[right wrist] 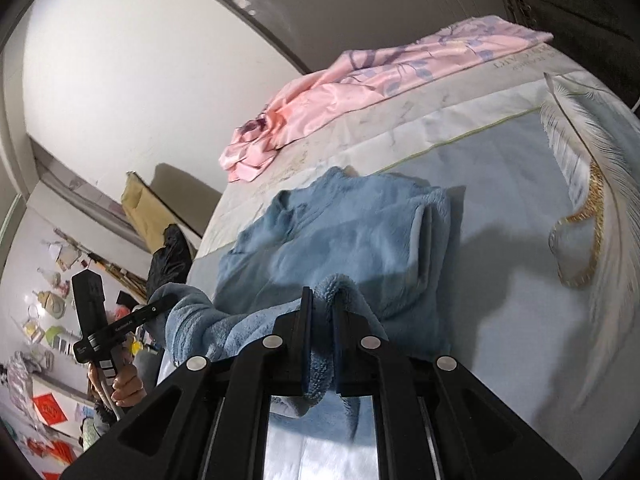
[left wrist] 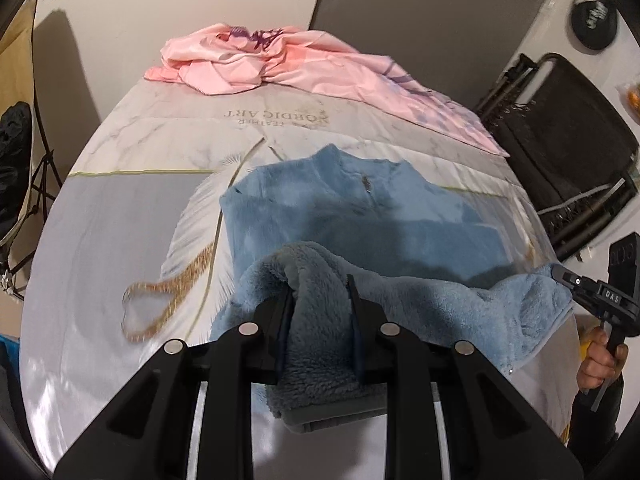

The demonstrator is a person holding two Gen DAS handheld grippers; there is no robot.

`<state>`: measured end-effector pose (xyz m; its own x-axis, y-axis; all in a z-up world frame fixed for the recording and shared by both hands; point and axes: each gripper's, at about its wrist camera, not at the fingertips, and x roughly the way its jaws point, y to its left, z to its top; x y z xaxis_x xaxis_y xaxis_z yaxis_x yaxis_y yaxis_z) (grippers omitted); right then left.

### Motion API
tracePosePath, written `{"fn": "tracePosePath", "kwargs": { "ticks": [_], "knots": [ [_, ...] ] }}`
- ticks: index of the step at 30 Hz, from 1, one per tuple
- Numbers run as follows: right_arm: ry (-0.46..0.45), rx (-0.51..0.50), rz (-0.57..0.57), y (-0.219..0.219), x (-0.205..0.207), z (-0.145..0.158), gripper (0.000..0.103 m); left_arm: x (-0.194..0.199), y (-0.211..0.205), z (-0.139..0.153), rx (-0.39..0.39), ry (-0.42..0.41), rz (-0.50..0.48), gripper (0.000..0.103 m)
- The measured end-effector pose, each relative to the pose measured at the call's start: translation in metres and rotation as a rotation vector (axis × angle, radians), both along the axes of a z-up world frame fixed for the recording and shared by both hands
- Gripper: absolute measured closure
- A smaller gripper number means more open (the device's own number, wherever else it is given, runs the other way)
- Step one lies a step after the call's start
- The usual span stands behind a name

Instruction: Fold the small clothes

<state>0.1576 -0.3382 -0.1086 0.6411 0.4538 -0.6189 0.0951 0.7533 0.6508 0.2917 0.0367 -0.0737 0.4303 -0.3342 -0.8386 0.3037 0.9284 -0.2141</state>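
Fleece (left wrist: 360,216): blue, fluffy, zip collar toward the far end of the bed (left wrist: 100,240). It lies near the middle of the bedspread, sleeves already folded in; its near hem is lifted off the surface at both corners.

Left gripper (left wrist: 320,300): clenched on a thick bunch of the fleece's hem, the pile bulging between and below the fingers.

Right gripper (right wrist: 321,312): clamped on the other hem corner, fingers close together with a ridge of fleece pinched between them. In the left view only its tip and the hand (left wrist: 600,356) on its handle show, at the bed's right edge.

Pink sheet (left wrist: 280,60): crumpled along the bed's far edge, trailing down toward the right corner; well apart from the fleece.

Open room: a wide bare stretch of bedspread to the left of the fleece, printed with a white feather and gold loop, and a bare band between collar and pink sheet. Little margin remains between fleece and the bed's right edge.

Beside the bed: a black folded frame (left wrist: 560,152) at the right, cut off by the lens rim.

Hidden: the hem's underside and the bed's near edge, behind the gripper bodies. Background clutter in the right view is too small to identify.
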Motion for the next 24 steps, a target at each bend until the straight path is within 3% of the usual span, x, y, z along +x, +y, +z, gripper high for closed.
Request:
{"fn": "tracePosePath", "kwargs": {
  "ticks": [8, 12, 14, 16, 17, 18, 21, 24],
  "knots": [
    [0.082, -0.016, -0.033, -0.010, 0.040, -0.038, 0.094, 0.043, -0.010, -0.043, 0.056, 0.067, 0.039, 0.080],
    [0.129, -0.026, -0.035, -0.013, 0.049, -0.057, 0.091, 0.047, -0.014, -0.052, 0.076, 0.068, 0.049, 0.072],
    [0.113, 0.022, -0.033, -0.020, 0.045, -0.052, 0.090, 0.043, -0.012, -0.041, 0.057, 0.062, 0.036, 0.064],
    [0.066, 0.041, -0.024, -0.027, 0.036, -0.039, 0.085, 0.037, -0.006, -0.025, 0.022, 0.044, 0.016, 0.022],
    [0.025, 0.014, -0.027, -0.031, 0.027, -0.025, 0.067, 0.032, -0.001, -0.014, 0.019, 0.007, 0.026, 0.014],
    [0.003, -0.010, -0.029, -0.033, 0.023, -0.017, 0.048, 0.025, 0.006, 0.001, 0.034, -0.061, 0.049, 0.009],
    [-0.045, -0.160, -0.007, -0.029, 0.007, 0.000, 0.046, 0.017, 0.025, 0.020, 0.033, -0.122, 0.040, 0.008],
    [-0.061, -0.261, 0.077, -0.013, -0.003, -0.004, 0.046, 0.014, 0.037, 0.013, 0.070, -0.139, 0.032, 0.008]
  ]
}}
